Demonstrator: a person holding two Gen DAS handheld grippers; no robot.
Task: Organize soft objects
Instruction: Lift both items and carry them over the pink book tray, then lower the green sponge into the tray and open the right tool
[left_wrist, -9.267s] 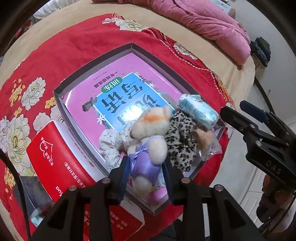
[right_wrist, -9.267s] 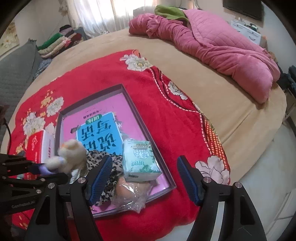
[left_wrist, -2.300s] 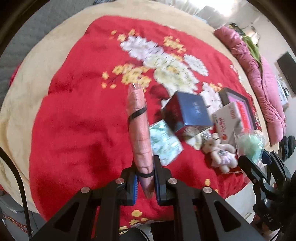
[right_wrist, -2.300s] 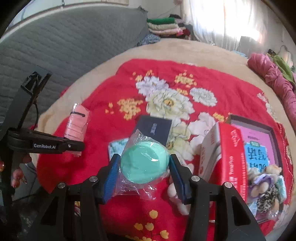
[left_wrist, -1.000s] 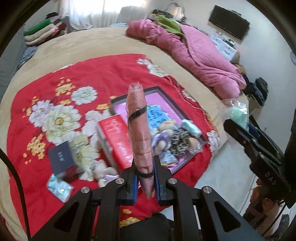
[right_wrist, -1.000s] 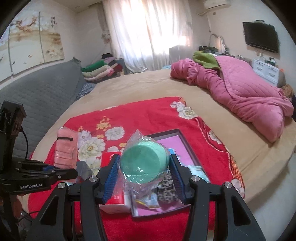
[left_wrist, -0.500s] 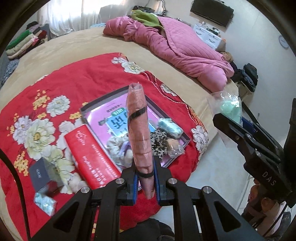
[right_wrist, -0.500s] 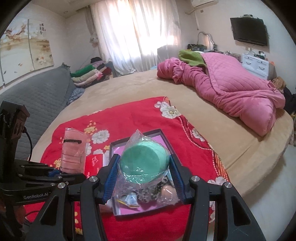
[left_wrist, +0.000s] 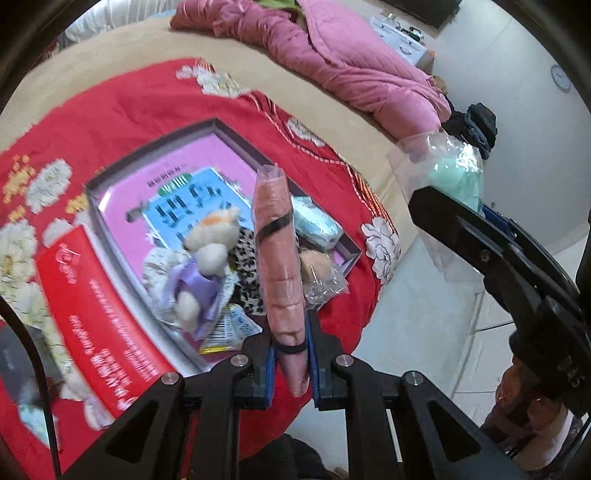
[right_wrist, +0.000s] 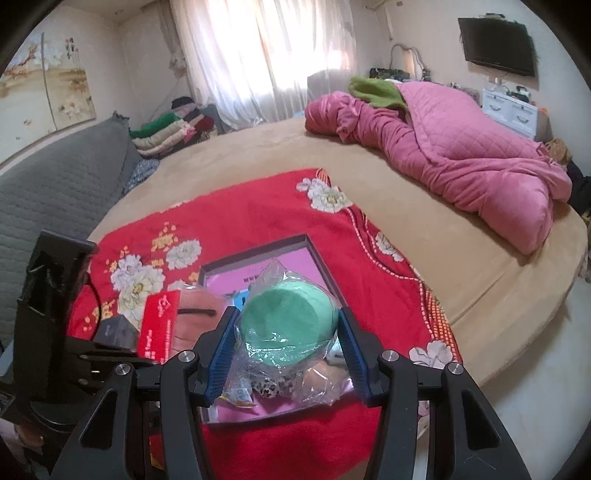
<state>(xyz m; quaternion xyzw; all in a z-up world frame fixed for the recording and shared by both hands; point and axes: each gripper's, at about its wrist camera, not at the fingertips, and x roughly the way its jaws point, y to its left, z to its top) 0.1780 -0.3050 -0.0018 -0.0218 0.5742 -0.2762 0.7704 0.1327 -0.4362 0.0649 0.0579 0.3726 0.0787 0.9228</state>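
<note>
My left gripper is shut on a rolled pink cloth bound with black bands, held upright above the near end of a dark open box. The box holds a pink book, a small plush bear, a leopard-print cloth, a tissue pack and a bagged beige item. My right gripper is shut on a green sponge in a clear bag, above the same box. The bagged sponge also shows in the left wrist view.
The box lies on a red flowered blanket on a tan round bed. A red carton lies left of the box, with a dark blue box beyond. A pink quilt lies at the back right. The bed edge and floor are close.
Both grippers have moved closer to the box and lower with their loads; the box and its contents now look larger in both views.
</note>
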